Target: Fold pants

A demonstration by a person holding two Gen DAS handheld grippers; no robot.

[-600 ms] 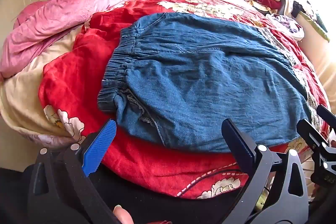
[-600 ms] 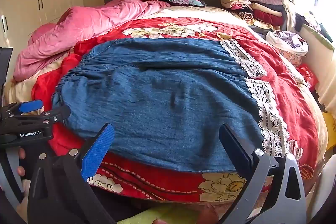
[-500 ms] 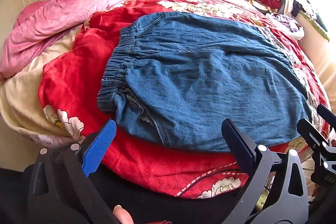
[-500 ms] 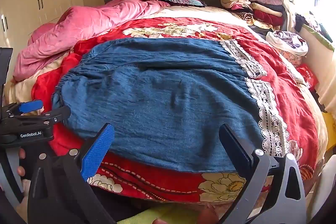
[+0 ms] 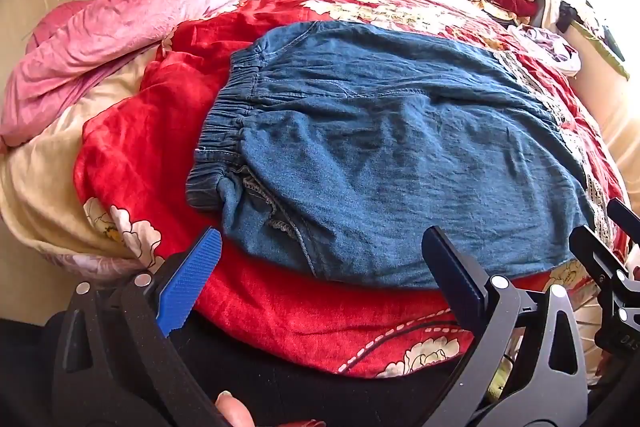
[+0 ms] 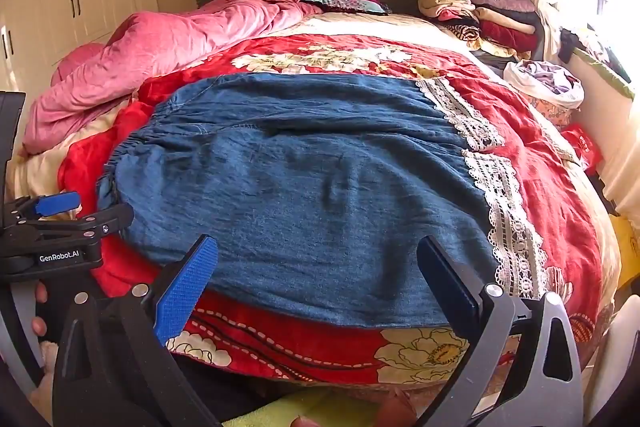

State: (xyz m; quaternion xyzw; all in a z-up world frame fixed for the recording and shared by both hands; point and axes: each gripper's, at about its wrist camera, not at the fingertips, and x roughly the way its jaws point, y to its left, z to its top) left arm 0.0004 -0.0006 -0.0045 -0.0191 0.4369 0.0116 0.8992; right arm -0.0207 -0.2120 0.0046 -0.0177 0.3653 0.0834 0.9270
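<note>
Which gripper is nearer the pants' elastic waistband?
Left. The left gripper hovers open just short of the elastic waistband; the right gripper is open toward the lace hem.

Bare red blanket (image 5: 132, 147) left of pants (image 5: 400, 163); pink duvet (image 5: 132, 7) beyond.

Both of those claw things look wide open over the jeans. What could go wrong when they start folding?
The blue pants lie on a soft red blanket, so the left gripper or the right gripper might pinch blanket along with denim. The lace hems could catch on a finger. The bunched waistband may fold unevenly.
</note>
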